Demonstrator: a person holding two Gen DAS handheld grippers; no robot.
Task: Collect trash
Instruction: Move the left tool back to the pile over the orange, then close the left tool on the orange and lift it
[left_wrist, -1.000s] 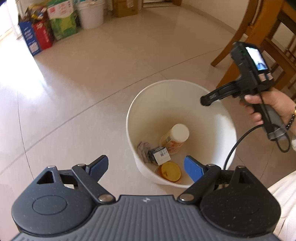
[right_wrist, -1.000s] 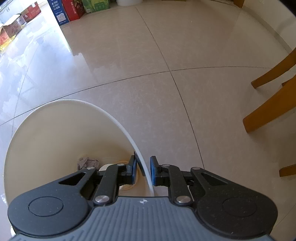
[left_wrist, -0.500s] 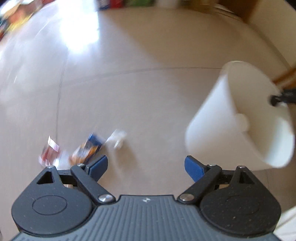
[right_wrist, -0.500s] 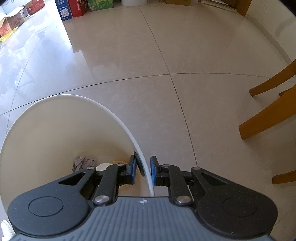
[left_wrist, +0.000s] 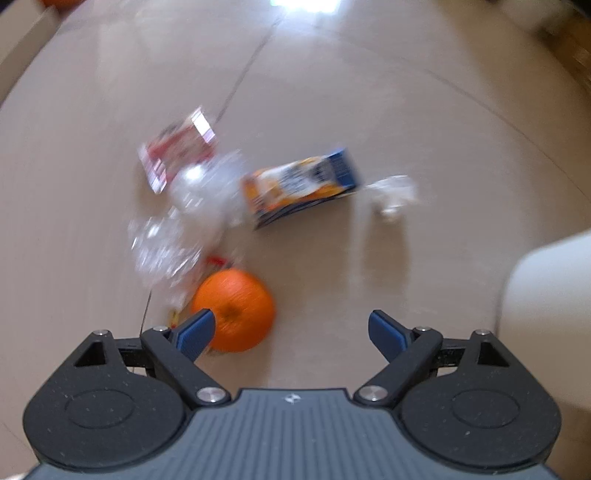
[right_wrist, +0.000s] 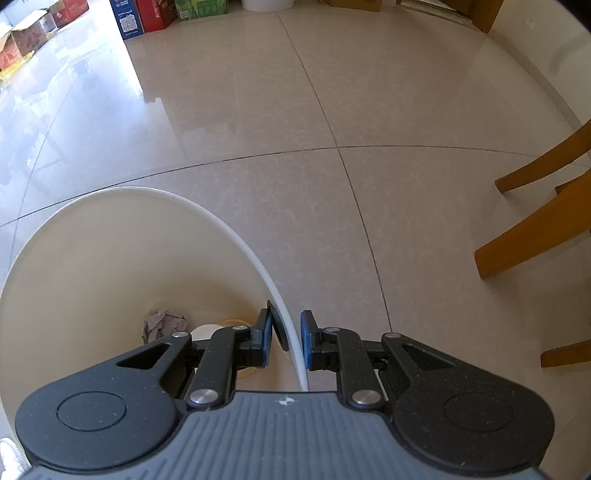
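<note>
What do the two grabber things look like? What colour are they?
Both look alike. The left gripper and the right gripper each have a grey ribbed body with a tiny white mark, two round black speckled side pieces, black link arms with shiny silver pins, and fingers tipped in blue pads. No cables, hands or sleeves show in these pictures.

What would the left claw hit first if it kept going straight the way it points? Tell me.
Probably bare floor tile. The open left claw has the orange beside its left finger, not centred; depth is blurred.
</note>
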